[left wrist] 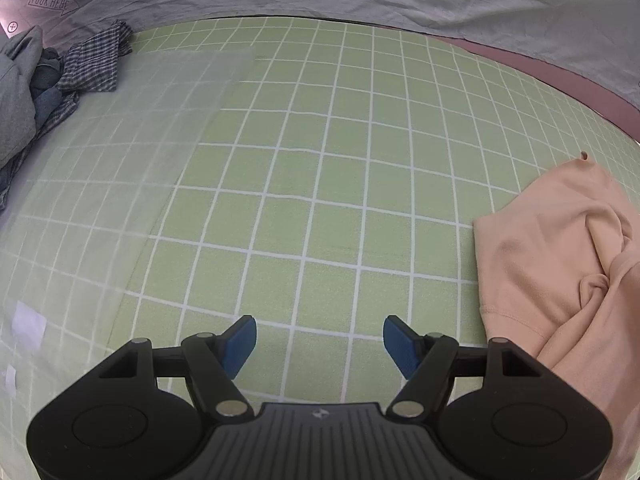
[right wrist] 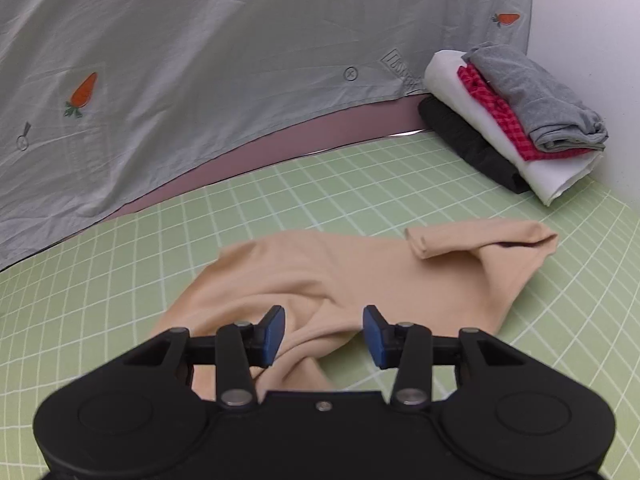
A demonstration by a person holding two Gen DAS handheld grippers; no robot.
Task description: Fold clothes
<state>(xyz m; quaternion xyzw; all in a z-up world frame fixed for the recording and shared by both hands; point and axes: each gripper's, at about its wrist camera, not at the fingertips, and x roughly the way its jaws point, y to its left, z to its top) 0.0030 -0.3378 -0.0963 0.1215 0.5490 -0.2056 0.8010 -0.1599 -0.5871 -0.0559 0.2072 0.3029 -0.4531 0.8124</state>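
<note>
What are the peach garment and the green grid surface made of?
Peach garment: looks like a soft matte knit, probably cotton jersey; it drapes in rounded folds and shows a stitched hem. Green grid surface: seemingly a thin printed fabric cover, matte, with slight ripples in the white lines; the exact fibre is unclear.

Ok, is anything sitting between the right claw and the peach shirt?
Nothing visible. The right claw is open directly over the peach shirt, with only its own rumpled folds beneath. The folded stack sits well beyond, near the mat's far corner.
</note>
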